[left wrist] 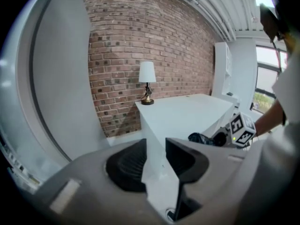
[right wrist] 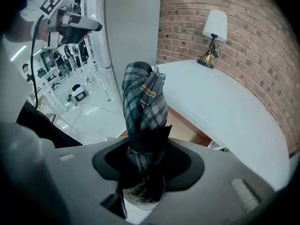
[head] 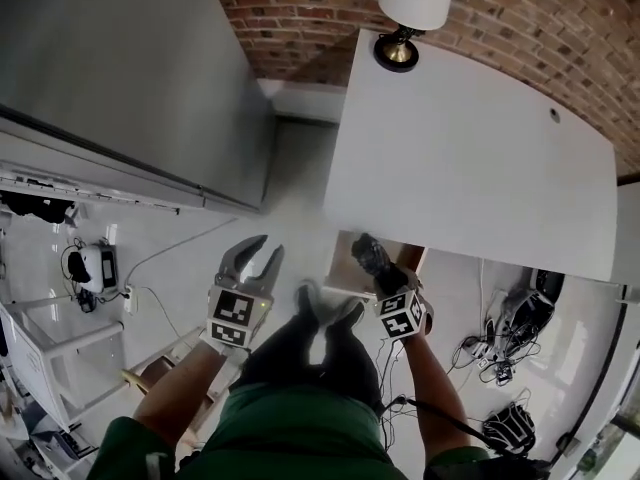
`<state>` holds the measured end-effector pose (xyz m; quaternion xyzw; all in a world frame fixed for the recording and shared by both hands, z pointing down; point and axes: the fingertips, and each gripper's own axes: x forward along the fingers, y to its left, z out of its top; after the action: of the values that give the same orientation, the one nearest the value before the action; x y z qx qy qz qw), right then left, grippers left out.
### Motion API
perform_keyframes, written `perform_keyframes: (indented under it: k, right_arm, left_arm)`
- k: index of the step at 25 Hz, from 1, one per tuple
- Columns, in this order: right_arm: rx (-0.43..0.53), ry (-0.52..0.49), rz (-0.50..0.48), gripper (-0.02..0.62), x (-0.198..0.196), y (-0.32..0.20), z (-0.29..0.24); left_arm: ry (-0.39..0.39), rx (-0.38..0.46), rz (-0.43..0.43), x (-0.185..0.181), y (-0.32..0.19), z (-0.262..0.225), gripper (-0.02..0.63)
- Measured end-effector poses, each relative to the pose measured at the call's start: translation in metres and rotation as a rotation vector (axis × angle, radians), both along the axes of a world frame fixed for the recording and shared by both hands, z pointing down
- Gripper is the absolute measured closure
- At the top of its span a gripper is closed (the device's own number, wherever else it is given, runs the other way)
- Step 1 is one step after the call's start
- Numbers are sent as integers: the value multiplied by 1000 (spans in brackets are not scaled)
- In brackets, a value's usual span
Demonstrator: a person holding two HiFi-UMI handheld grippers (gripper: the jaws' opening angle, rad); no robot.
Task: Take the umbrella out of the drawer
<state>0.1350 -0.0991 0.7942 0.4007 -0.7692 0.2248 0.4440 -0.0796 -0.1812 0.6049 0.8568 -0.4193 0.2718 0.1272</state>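
**Plaid umbrella clamped in the right jaws**

Right gripper (right wrist: pixel 145 146) is squeezed on the folded plaid umbrella (right wrist: pixel 143 97), which sticks straight out past the jaw tips, clear of the open drawer (right wrist: pixel 187 125) beyond them. Left gripper (left wrist: pixel 154 146) has its jaws apart and empty, just the white desk (left wrist: pixel 187 114) ahead.

Two grippers: left gripper (head: pixel 270 246) and right gripper (right wrist: pixel 145 146). One umbrella (right wrist: pixel 143 102) within the right gripper. One lamp (head: pixel 412 8) and one desk (head: pixel 470 158) beyond both.
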Motion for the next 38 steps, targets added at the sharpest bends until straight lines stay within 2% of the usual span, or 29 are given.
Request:
perform_keyframes:
  k: [13, 21, 26, 30, 38]
  right_arm:
    - [103, -178, 264, 407, 22, -27, -134]
    - [174, -169, 394, 407, 54, -48, -186]
    - [201, -165, 461, 407, 63, -60, -206]
    - [215, -139, 475, 407, 71, -75, -212]
    - [125, -130, 481, 407, 116, -120, -182]
  left_arm:
    - [72, 101, 1, 2, -26, -75, 483]
    - [117, 157, 29, -3, -39, -113, 483]
    - [145, 197, 41, -14, -53, -132, 483]
    - [156, 213, 50, -19, -61, -138, 483]
    - [126, 207, 17, -2, -73, -127, 486]
